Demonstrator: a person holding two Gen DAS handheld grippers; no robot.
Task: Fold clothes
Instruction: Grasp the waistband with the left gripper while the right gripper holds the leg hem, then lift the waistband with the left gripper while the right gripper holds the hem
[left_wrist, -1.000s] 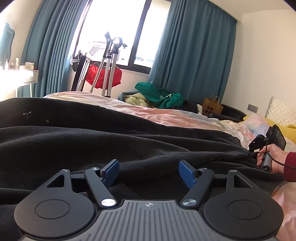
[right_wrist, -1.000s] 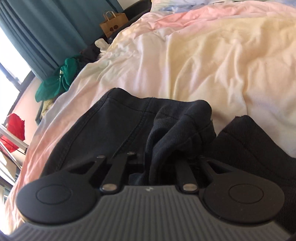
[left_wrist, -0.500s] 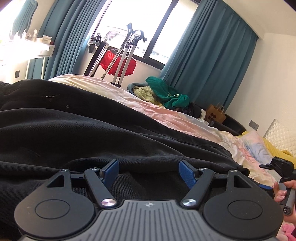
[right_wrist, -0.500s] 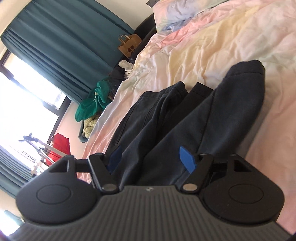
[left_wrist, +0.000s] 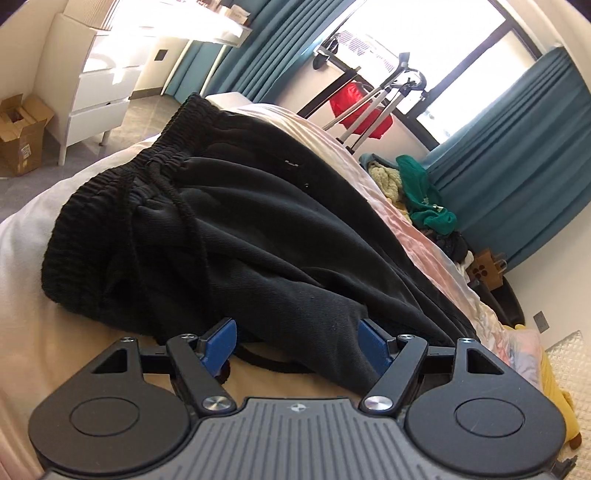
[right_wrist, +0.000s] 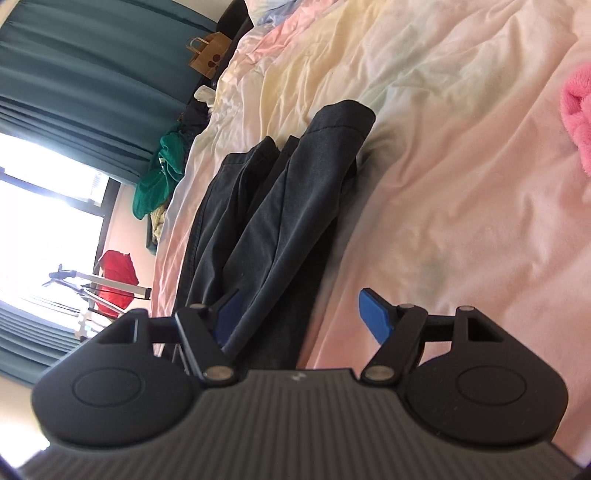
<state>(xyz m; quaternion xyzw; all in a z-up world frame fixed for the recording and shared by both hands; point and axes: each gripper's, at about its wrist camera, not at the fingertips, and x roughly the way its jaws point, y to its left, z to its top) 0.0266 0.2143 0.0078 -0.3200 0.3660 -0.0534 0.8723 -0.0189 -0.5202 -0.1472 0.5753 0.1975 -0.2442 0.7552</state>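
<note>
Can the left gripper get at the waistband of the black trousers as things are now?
Probably yes. The left gripper is open and empty, and the waistband lies exposed on the bed ahead, nothing covering it; only the trousers' own fabric lies between.

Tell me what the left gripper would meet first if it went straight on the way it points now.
Most likely the black trousers: the left gripper, jaws open, points at their dark fabric lying on the bed just ahead. Depth is hard to judge in this fisheye view.

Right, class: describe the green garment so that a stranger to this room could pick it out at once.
Start at the teal curtains by the window, then drop to the heap of clothes at their foot, beyond the bed. The green garment lies crumpled on top, the only green piece, beside a cream knit.
</note>
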